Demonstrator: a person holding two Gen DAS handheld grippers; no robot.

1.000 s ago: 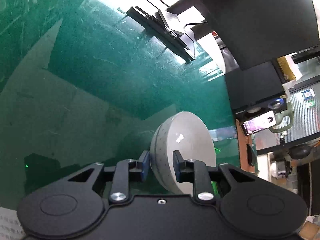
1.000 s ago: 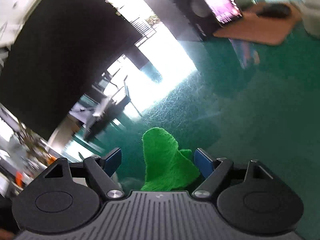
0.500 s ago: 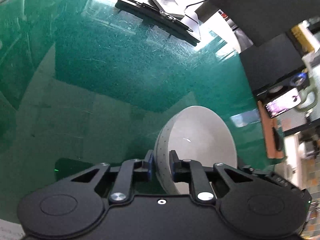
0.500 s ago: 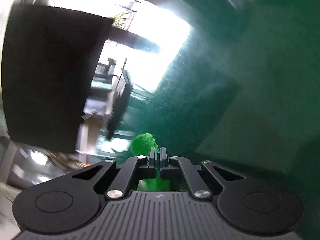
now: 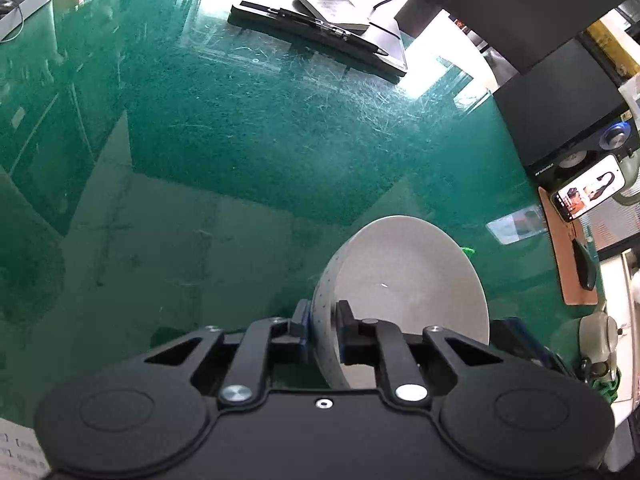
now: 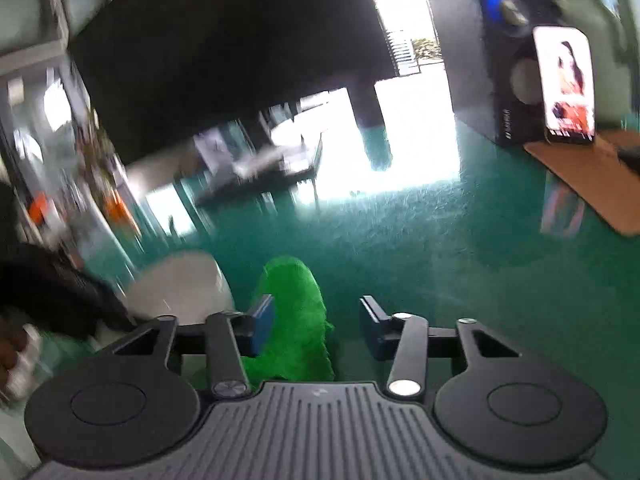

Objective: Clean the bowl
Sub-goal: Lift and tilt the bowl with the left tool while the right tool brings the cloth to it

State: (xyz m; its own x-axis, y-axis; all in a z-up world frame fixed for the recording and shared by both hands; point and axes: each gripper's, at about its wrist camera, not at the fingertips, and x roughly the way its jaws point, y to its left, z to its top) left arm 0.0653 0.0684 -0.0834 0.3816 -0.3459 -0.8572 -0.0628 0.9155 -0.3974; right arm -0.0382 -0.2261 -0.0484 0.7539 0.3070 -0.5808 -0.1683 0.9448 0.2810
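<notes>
Green desk (image 5: 248, 152), tilted bowl (image 5: 404, 280) seemingly empty, left tool (image 5: 322, 324) clamping rim

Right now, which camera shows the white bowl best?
The left wrist view. There the bowl is sharp and tipped on edge, its rim pinched by the left gripper. In the right wrist view the bowl is only a blurry pale shape beside the green cloth.

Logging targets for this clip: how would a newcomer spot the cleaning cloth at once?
Start on the glossy green table, near the right gripper. Between its parted fingers, which have just been opening, lies the cloth, beside the pale bowl. It is the only fuzzy, bright lime-green thing.
</notes>
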